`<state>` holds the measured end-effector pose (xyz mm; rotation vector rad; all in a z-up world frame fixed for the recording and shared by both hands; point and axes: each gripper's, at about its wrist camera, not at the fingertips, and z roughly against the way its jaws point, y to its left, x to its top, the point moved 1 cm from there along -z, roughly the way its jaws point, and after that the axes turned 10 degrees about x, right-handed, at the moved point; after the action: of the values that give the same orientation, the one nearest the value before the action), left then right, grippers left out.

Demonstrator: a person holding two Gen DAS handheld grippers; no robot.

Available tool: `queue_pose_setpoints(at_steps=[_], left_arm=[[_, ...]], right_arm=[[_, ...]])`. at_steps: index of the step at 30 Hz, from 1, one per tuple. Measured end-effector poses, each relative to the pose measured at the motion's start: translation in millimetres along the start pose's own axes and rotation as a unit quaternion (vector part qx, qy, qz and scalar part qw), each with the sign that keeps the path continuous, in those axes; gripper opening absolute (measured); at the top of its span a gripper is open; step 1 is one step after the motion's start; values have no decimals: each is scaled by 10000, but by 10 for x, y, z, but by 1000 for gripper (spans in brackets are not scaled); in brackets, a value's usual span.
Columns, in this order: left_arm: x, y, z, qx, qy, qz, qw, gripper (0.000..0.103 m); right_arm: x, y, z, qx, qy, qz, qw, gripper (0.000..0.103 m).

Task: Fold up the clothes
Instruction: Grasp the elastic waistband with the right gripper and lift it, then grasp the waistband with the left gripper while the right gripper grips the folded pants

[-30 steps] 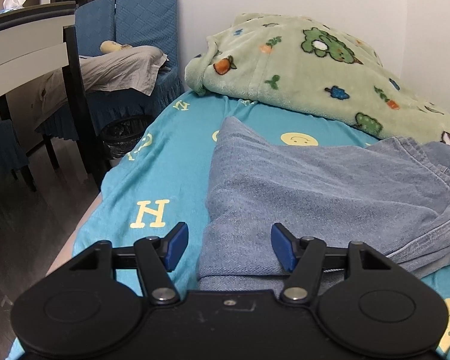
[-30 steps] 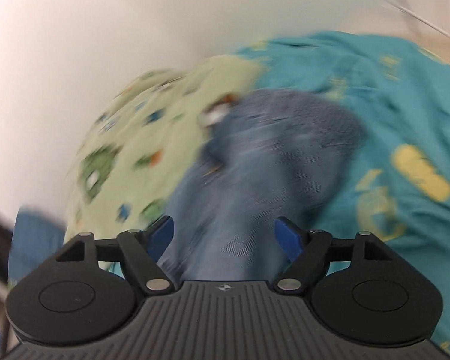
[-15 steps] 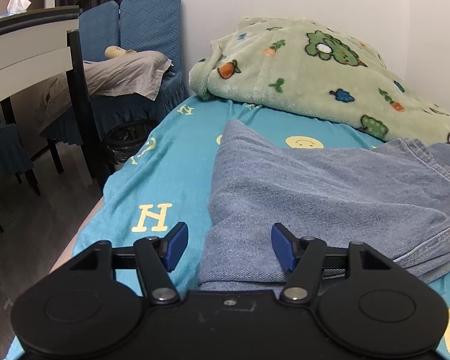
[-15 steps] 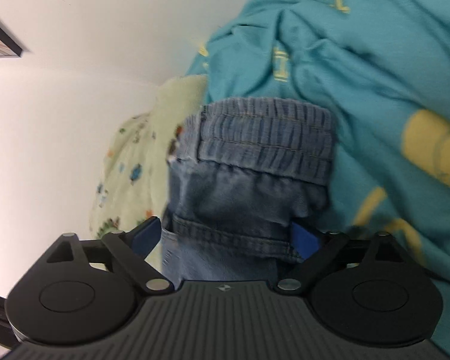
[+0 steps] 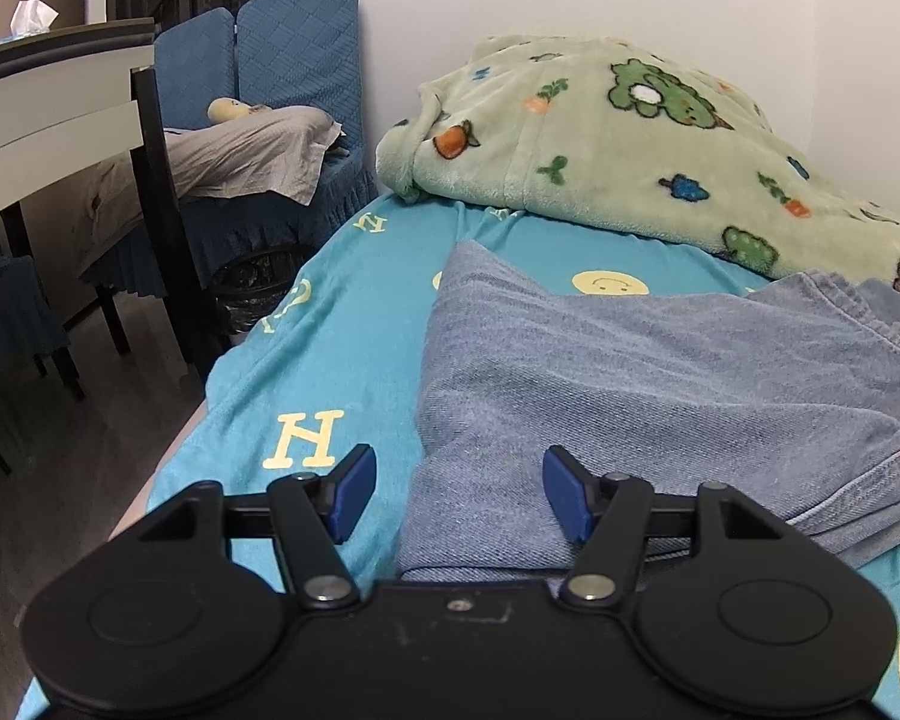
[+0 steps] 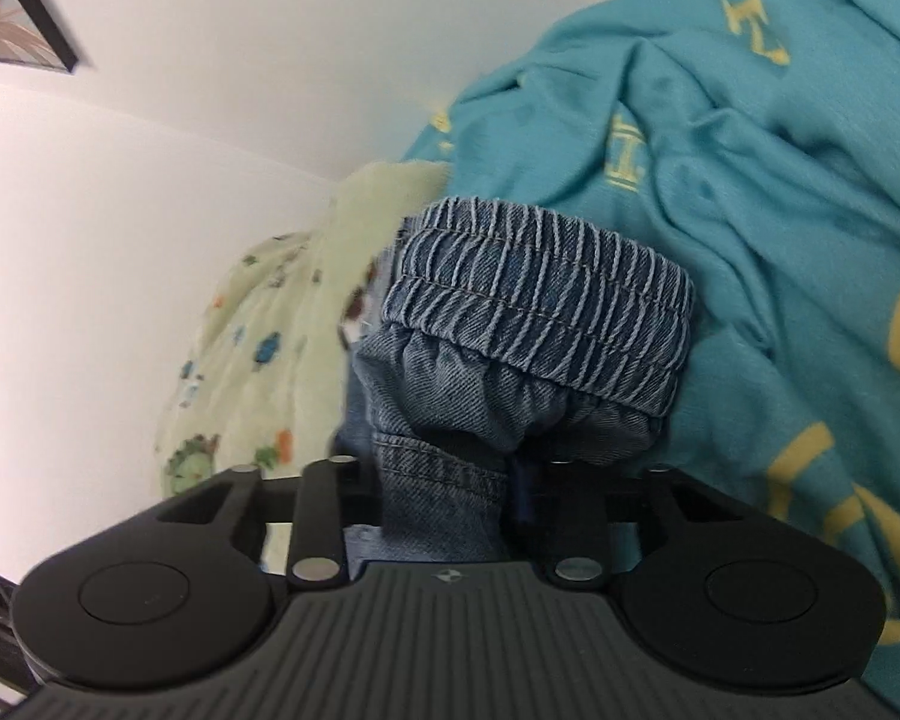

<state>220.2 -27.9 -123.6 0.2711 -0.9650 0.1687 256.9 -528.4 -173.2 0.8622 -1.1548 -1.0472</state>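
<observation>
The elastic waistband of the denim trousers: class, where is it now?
In the right wrist view the elastic waistband sits mid-frame just beyond the right gripper, whose jaws are closing on the denim below it, between the green blanket and teal sheet.

Right tongs' [image 6: 450, 498] pads hidden in bunched jeans [image 6: 510, 360]; blanket [image 6: 258, 324] blurred.

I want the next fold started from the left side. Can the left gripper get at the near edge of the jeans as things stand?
Probably yes. The left gripper hangs open right over the jeans, their near folded edge between its blue fingers, and nothing lies on top there. The right gripper is closing on the waistband end.
</observation>
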Motion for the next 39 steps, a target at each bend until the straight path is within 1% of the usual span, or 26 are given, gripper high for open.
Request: queue_pose_setpoints(at_steps=[2, 5, 7, 9, 15, 17, 20, 22, 24, 27, 28, 29, 31, 32, 36, 39], left_arm=[[9, 1, -3, 2, 16, 14, 10000, 59], [31, -4, 3, 1, 28, 7, 10000, 59], [38, -14, 2, 6, 33, -44, 10000, 59], [39, -27, -37, 9, 179, -105, 9998, 59], [137, 87, 10, -163, 259, 183, 9994, 58], [208, 123, 97, -222, 118, 267, 9993, 58], [330, 202, 235, -429, -8, 446, 9981, 58], [425, 279, 338, -610, -89, 651, 9960, 58], [517, 363, 439, -696, -197, 851, 9937, 58], [645, 541, 575, -830, -393, 1227, 9882, 58], [675, 599, 602, -849, -435, 1344, 9863, 59], [705, 658, 619, -889, -467, 1442, 9844, 59], [744, 777, 622, -984, -491, 1647, 9802, 59], [753, 828, 611, -1038, -470, 1733, 9783, 59], [757, 968, 492, -1264, -193, 2153, 9681, 59], [726, 1005, 378, -1380, 73, 2331, 9626, 59]], right_arm=[[-13, 121, 33, 35, -50, 279, 9996, 27], [-75, 363, 115, 160, -195, 786, 9966, 25], [-142, 553, 163, 305, -239, 1146, 9927, 25], [-211, 742, 182, 405, -245, 1548, 9868, 25], [-451, 1231, 265, 640, -253, 2631, 9623, 24], [-573, 1396, 331, 776, -265, 2968, 9514, 24], [-796, 1661, 410, 1045, -249, 3455, 9322, 24], [-1005, 1845, 458, 1258, -186, 3879, 9129, 24], [-1261, 2017, 513, 1480, -90, 4323, 8894, 24], [-1724, 2201, 550, 1824, 182, 5012, 8457, 24], [-1881, 2234, 508, 1917, 307, 5243, 8291, 24], [-2012, 2256, 421, 1999, 443, 5419, 8151, 24], [-2312, 2238, 296, 2082, 775, 5637, 7956, 24], [-2476, 2215, 261, 2102, 943, 5766, 7839, 24], [-3069, 2040, 168, 2175, 1622, 6327, 7253, 23], [-3420, 1883, 252, 2139, 2105, 6610, 6877, 22]])
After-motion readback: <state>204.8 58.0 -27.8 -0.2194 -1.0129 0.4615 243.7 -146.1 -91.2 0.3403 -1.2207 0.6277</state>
